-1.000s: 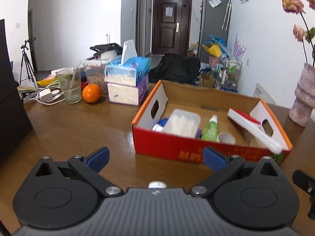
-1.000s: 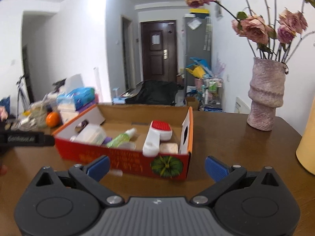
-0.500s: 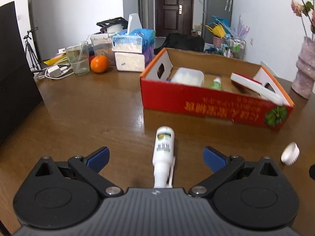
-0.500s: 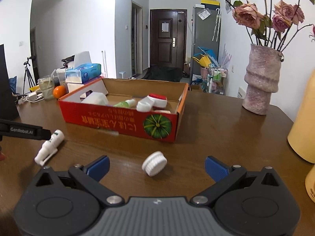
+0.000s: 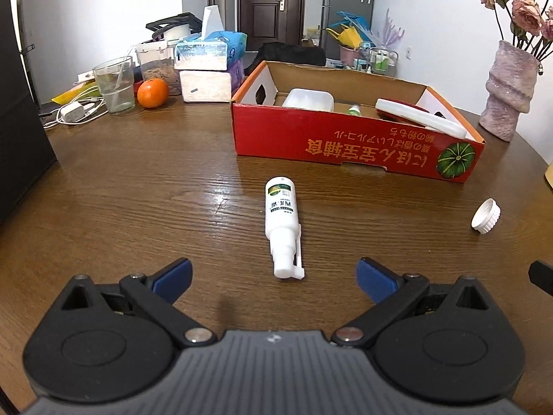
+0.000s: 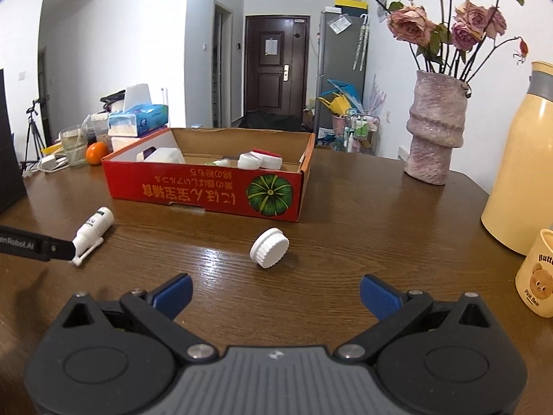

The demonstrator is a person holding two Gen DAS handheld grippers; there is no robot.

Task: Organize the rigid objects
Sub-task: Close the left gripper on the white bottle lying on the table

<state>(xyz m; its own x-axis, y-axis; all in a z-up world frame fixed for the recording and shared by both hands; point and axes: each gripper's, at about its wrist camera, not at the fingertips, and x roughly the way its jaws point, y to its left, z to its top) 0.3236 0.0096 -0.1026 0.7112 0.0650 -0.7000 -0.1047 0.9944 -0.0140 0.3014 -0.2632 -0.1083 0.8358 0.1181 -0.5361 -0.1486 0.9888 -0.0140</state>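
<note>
1. Compared with the view a second ago, when the red cardboard box (image 5: 349, 138) filled the left wrist camera close up, the box is now seen farther off, and a white spray bottle (image 5: 281, 221) is shown lying on its side on the tabletop (image 5: 138, 186), nozzle toward the camera.
2. The left hand-held gripper (image 5: 273, 276) is held released, its blue-tipped fingers (image 5: 172, 275) spread wide with nothing between them; the bottle lies just ahead of the gap.
3. In the right wrist view, a white ribbed cap (image 6: 269, 247) has come into sight on the tabletop in front of the box, tilted on its edge; a second ago it was not shown.
4. The right hand-held gripper (image 6: 274, 292) is likewise released and empty, the cap lying just beyond its fingers.
5. The bottle's nozzle end is partly covered in the right wrist view by the dark finger of the left hand-held gripper.
6. The box's contents are largely hidden by its front wall; only the tops of a white container (image 5: 309, 98) and a red-and-white item (image 5: 414, 117) can be made out.
7. The yellow flask (image 6: 522, 169) and the bear mug (image 6: 537, 273) are cut off at the right edge.
</note>
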